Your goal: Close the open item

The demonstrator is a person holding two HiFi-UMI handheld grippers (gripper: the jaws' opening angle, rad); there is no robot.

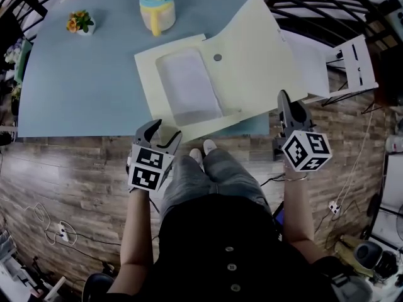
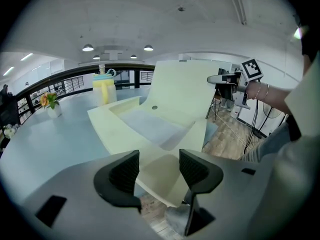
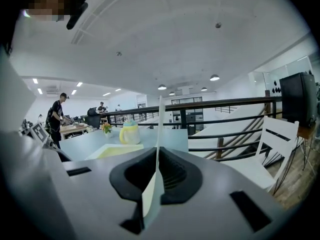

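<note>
A pale yellow folder lies open on the blue table, with a white sheet in its base. Its cover stands raised to the right. My right gripper is shut on the cover's near edge, and in the right gripper view the thin cover edge runs upright between the closed jaws of this gripper. My left gripper hangs open at the folder's front edge. In the left gripper view the folder's near corner shows in the gap of that gripper, untouched.
A yellow and blue lidded cup and a small flower pot stand at the table's far side. A white chair is right of the table. My legs are under the front edge. People stand at a distant desk.
</note>
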